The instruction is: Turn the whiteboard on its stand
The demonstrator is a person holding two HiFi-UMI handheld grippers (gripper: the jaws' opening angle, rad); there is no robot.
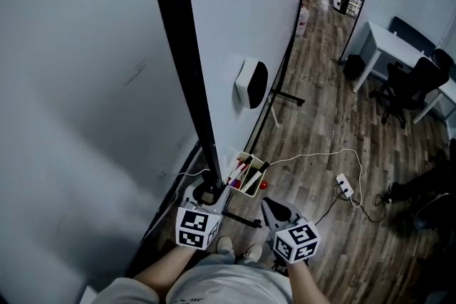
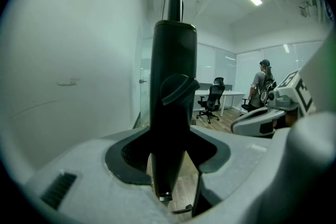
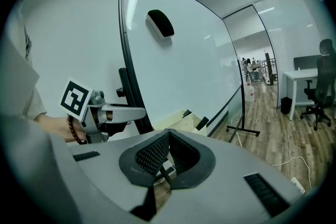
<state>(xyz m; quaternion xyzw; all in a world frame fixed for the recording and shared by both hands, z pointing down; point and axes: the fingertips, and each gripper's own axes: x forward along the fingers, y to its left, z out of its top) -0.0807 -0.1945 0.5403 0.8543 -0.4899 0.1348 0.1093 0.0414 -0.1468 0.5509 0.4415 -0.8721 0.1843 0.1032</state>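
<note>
The whiteboard (image 1: 235, 3) stands upright on its stand, with a black upright post (image 1: 187, 60) along its near edge. My left gripper (image 1: 208, 194) is shut on that post low down. In the left gripper view the post (image 2: 173, 86) fills the gap, with both pads of the left gripper (image 2: 170, 149) against it. From the right gripper view the whiteboard (image 3: 184, 60) and the left gripper (image 3: 113, 113) on the post show. My right gripper (image 1: 273, 206) hangs apart from the board to the right; the right gripper (image 3: 167, 136) is shut, pads together on nothing.
A black-and-white eraser (image 1: 251, 83) sticks to the board. A small box of markers (image 1: 246, 174) sits at its lower edge. The stand's foot (image 1: 288, 97), a power strip (image 1: 345, 186) with its cable, a white desk (image 1: 395, 46) and office chairs (image 1: 406, 85) are on the wooden floor. A person (image 2: 262, 86) stands beyond.
</note>
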